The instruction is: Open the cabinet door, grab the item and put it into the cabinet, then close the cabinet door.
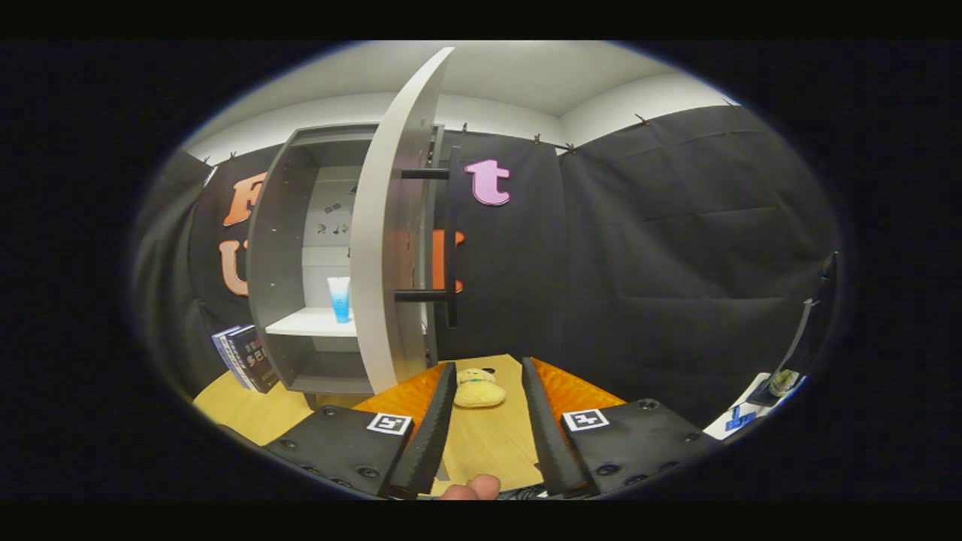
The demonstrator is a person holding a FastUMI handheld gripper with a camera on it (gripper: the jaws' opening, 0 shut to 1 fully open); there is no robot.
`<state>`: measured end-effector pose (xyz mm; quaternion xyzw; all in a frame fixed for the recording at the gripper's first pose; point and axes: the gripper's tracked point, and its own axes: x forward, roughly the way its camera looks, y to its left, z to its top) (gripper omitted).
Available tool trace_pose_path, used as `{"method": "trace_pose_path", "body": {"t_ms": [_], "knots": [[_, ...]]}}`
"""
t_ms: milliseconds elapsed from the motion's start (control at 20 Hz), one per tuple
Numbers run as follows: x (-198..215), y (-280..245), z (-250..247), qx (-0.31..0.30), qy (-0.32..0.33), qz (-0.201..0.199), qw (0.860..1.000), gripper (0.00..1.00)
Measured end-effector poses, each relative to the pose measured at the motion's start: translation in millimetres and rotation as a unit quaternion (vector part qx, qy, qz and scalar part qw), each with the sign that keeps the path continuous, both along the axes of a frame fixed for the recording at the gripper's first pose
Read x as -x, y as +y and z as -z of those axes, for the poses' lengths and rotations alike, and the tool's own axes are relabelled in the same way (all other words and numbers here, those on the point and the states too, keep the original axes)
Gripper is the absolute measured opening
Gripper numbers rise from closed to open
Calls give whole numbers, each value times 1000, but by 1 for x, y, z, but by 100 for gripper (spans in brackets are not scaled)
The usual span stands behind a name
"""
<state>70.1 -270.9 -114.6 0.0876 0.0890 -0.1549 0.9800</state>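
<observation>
We see the gripper (487, 376) with fingers spread apart, gripping nothing. The yellow plush toy (479, 388) lies on the wooden table (488, 451) just ahead, between the fingertips (not touching either). The cabinet door (391, 225) stands open, black handle (449, 237) facing us. A blue-white tube (339, 298) stands on the cabinet shelf (308, 324). Books (246, 358) lean beside the cabinet (282, 248).

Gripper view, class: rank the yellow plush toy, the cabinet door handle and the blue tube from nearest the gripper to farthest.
1. Yellow plush toy: on the table, between the open gripper fingers.
2. Cabinet door handle: beyond, on the open door.
3. Blue tube: inside, on the shelf.
</observation>
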Motion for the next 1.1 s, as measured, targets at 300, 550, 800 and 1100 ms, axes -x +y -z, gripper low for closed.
{"method": "trace_pose_path", "body": {"t_ms": [300, 550, 800, 1100], "knots": [[-10, 46, -7, -10, -7, -6, 1000, 68], [-31, 93, -13, -14, -11, -32, 999, 74], [-58, 161, -21, -36, -32, -93, 995, 91], [-70, 205, -34, -28, -45, -129, 990, 92]]}}
